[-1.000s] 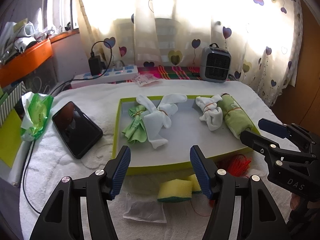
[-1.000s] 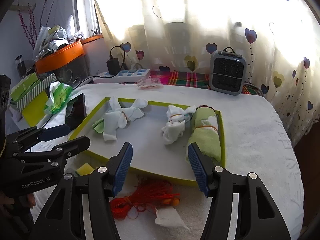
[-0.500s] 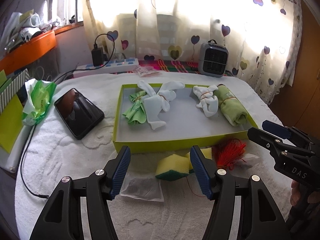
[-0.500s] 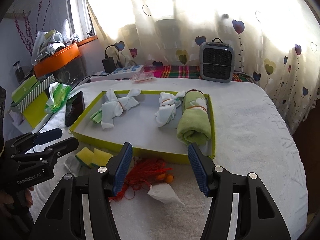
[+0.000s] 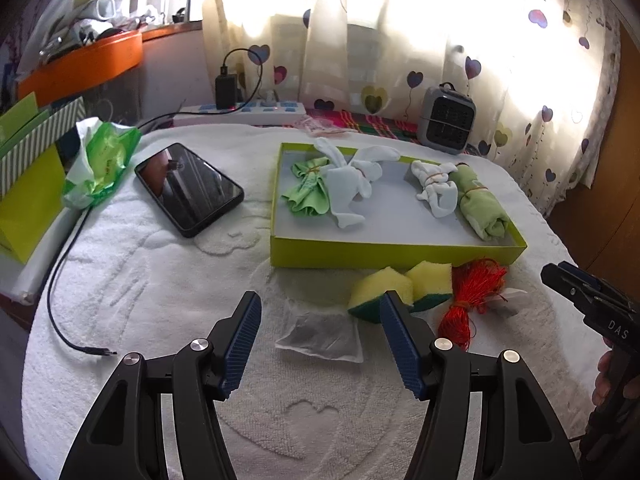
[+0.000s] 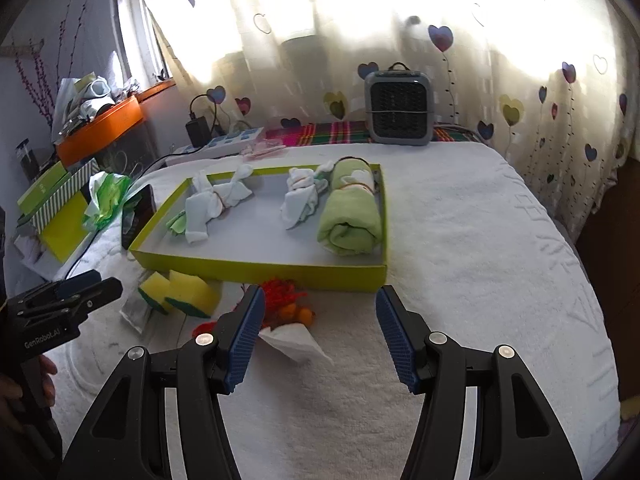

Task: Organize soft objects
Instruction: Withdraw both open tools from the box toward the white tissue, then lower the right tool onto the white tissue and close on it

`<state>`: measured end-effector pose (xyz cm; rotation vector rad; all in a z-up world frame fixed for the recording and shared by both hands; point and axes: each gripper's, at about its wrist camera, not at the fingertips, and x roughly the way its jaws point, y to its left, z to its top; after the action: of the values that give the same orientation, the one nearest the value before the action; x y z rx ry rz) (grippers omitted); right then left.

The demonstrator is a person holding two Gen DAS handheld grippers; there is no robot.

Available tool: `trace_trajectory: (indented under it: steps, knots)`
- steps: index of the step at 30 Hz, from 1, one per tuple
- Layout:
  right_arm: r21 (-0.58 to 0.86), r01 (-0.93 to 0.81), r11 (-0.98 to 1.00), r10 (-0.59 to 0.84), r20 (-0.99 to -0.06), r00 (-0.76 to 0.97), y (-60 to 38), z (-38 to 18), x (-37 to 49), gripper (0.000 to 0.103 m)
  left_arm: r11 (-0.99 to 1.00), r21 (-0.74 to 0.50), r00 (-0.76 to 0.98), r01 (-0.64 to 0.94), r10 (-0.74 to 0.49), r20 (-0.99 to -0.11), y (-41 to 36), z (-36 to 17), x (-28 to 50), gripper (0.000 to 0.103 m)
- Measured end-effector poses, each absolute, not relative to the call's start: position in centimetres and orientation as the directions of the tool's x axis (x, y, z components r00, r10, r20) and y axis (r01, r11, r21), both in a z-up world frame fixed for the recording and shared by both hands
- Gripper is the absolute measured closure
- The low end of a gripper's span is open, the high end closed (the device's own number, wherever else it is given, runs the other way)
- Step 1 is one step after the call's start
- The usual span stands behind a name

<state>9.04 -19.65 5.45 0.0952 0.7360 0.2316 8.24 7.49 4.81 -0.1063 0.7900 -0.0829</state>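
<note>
Both claws, left [image 5: 320, 340] and right [image 6: 318, 336], have drawn back from the shallow lime-green cardboard tray [image 5: 396, 254], gaping empty (four tied cloth bundles [image 5: 344, 192] inside); yellow sponges [image 5: 400, 290] remain outside.

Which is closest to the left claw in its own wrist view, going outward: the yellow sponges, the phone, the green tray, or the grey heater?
Outward from the left claw:
1. Yellow sponges, just past its right finger.
2. Green tray, beyond the sponges; near wall faces the claw.
3. Phone, off to the left, about level with the tray's middle.
4. Grey heater, by the curtain.
</note>
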Motion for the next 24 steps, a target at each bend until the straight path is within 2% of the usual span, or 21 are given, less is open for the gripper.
trace_trajectory:
  steps: [6, 11, 17, 24]
  knots:
    - [0.198, -0.113, 0.974, 0.220, -0.684, 0.695, -21.6, 4.0, 8.6, 0.044, 0.989, -0.151, 0.690, 0.008, -0.114, -0.715, 9.0, 3.9, 7.4, 0.041]
    - [0.254, -0.171, 0.952, 0.302, -0.687, 0.661, -21.1, 3.1, 8.7, 0.038, 0.986, -0.168, 0.683, -0.006, -0.119, -0.720, 9.7, 3.3, 7.3, 0.041]
    - [0.205, -0.244, 0.948, 0.317, -0.693, 0.648, -18.8, 2.9, 9.0, 0.038, 0.982, -0.188, 0.674, -0.012, -0.131, -0.727, 10.3, 2.8, 7.3, 0.041]
    - [0.213, -0.233, 0.949, 0.314, -0.720, 0.619, -18.2, 1.9, 10.3, 0.038, 0.978, -0.211, 0.657, -0.004, -0.156, -0.737, 10.5, 2.3, 7.2, 0.041]
